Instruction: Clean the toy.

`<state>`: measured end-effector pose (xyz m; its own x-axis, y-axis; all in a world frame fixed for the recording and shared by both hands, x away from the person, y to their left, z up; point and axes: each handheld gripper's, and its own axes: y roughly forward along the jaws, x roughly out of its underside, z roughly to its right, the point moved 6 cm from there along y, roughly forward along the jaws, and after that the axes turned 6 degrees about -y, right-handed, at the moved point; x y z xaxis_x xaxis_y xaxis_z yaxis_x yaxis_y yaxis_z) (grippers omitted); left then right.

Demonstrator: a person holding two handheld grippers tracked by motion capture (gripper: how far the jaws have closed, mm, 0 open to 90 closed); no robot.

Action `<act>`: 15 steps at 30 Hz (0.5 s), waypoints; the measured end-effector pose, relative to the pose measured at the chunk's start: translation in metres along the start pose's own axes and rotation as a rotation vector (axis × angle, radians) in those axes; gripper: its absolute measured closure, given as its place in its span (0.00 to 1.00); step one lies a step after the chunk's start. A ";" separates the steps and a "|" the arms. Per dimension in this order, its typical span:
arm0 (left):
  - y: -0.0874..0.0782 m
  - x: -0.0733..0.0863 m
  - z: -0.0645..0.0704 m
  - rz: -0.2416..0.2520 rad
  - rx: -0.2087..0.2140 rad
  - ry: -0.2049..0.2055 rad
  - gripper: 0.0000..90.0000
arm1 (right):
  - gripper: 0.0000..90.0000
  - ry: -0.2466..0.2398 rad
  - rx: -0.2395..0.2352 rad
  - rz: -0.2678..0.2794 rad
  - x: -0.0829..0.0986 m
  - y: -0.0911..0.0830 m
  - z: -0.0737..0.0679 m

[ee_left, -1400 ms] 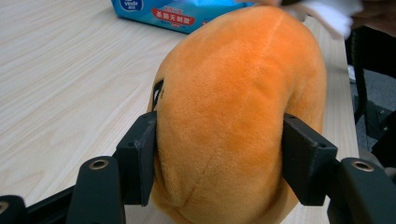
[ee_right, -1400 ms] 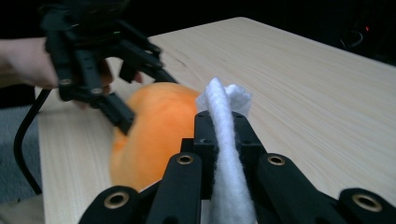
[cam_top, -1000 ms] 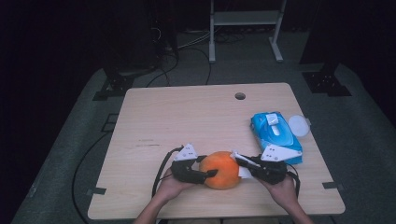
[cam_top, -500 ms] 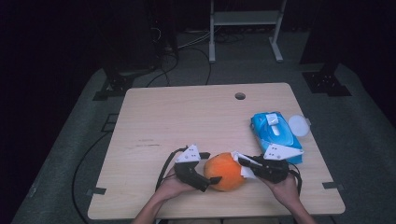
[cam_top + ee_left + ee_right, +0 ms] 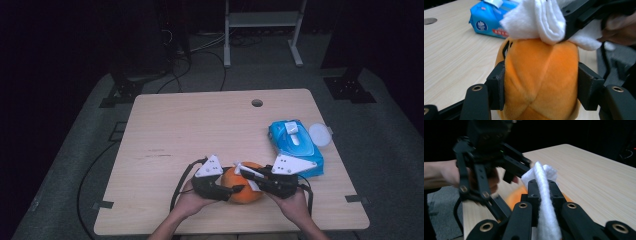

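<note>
Since the earlier frame, both grippers and the orange plush toy (image 5: pixel 243 186) have shifted slightly toward the 3 o'clock side. Left gripper (image 5: pixel 540 86) clamps the toy at the table's (image 5: pixel 190 130) 6 o'clock edge. Right gripper (image 5: pixel 543 195) pinches a white wipe (image 5: pixel 544 202), touching the toy's top. Blue wipes pack (image 5: pixel 294 142) lies at 3 o'clock.

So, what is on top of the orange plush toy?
A white wipe, pinched in the right gripper, lies on top of the orange plush toy, which the left gripper clamps. The toy's surface under the wipe is covered.
</note>
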<state>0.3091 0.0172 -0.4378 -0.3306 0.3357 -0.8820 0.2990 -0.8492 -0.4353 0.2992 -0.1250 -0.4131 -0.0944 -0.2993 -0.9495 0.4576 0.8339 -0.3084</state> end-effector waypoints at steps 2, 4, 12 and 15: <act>-0.002 -0.002 0.001 0.001 -0.003 0.003 0.41 | 0.92 0.012 0.024 -0.003 0.004 -0.005 0.007; -0.002 -0.003 0.000 -0.002 -0.017 -0.005 0.41 | 0.92 0.033 0.053 -0.025 0.012 -0.007 0.016; -0.006 -0.007 -0.003 0.025 -0.086 -0.028 0.41 | 0.92 0.000 0.060 0.008 0.000 -0.005 0.005; 0.001 -0.004 -0.002 0.001 -0.105 -0.027 0.37 | 0.92 0.018 0.065 -0.012 0.007 -0.003 0.011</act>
<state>0.3125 0.0158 -0.4352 -0.3539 0.3226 -0.8779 0.3913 -0.8015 -0.4522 0.3068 -0.1348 -0.4177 -0.1157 -0.3002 -0.9468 0.5125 0.7985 -0.3158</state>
